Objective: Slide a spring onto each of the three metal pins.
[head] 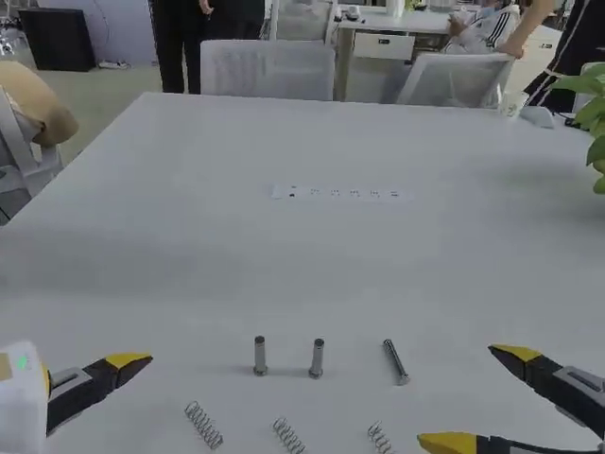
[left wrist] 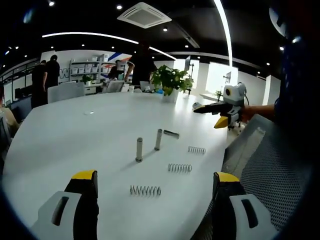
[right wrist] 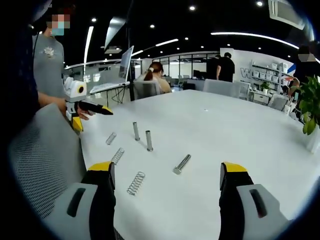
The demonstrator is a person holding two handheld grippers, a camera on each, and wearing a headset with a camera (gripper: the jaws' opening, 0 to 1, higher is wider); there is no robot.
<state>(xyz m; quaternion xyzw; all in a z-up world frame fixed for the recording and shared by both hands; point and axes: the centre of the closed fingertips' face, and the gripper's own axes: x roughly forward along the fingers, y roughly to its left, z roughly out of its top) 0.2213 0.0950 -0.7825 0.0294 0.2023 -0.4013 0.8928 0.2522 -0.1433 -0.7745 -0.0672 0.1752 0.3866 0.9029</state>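
Note:
Near the front edge of the white table (head: 312, 265), two metal pins stand upright (head: 260, 356) (head: 317, 358), and a third pin (head: 395, 361) lies on its side to their right. Three loose springs (head: 202, 425) (head: 288, 436) (head: 379, 437) lie in a row in front of the pins, none of them on a pin. My left gripper (left wrist: 156, 176) is open at the lower left, with nothing between its yellow-tipped fingers (head: 128, 361). At the lower right my right gripper (head: 480, 397) is open and holds nothing; the lying pin (right wrist: 182, 164) is ahead of it.
A small strip with markings (head: 340, 193) lies mid-table. Grey chairs (head: 269, 68) stand along the far edge, with people behind them. A green plant (head: 594, 113) is at the right edge. Mesh chair backs (left wrist: 260, 165) are close to the near table edge.

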